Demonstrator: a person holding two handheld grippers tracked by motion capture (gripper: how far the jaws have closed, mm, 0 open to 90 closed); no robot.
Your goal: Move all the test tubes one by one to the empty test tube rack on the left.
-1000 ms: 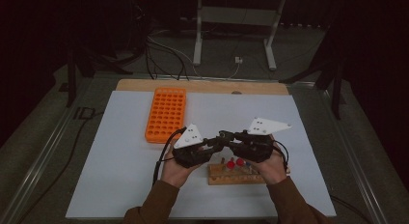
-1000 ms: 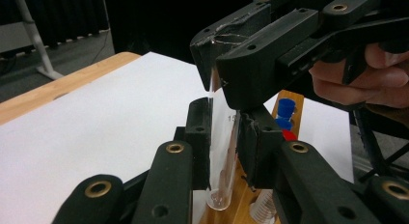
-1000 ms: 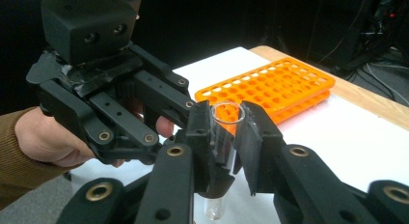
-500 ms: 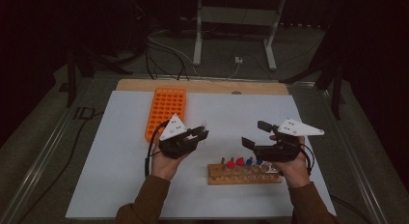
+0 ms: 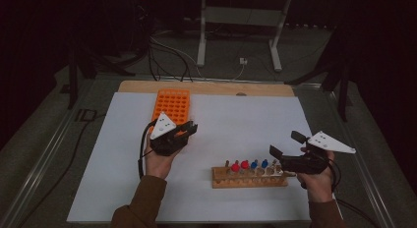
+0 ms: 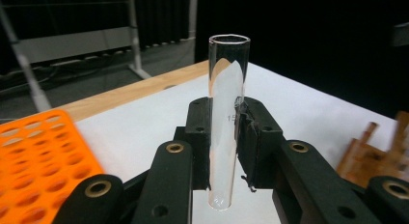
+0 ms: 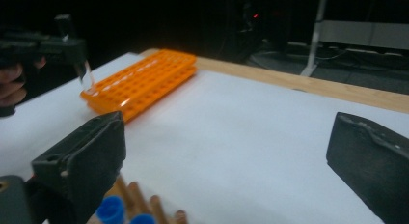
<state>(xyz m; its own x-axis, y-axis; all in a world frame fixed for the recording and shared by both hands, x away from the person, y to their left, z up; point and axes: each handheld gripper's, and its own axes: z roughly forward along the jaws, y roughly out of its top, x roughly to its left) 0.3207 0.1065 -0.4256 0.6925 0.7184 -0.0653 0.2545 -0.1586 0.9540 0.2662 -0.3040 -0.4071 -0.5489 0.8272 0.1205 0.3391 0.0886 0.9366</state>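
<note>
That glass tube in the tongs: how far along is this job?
Early, it seems. Done: an uncapped glass test tube is clamped upright in the left tongs, near the orange rack. In hand: carrying it there; the right tongs have just been opening, with nothing between them. Left: seating the tube in a hole of the rack, whose holes look empty. Capped tubes wait in the wooden rack.

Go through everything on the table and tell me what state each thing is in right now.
Glass tube: uncapped, empty, upright, clamped in the left gripper.
Right gripper: jaws wide, nothing between them, just been opening.
Orange rack: flat on the table, holes look empty.
Wooden rack: holds red-capped and blue-capped tubes.
</note>
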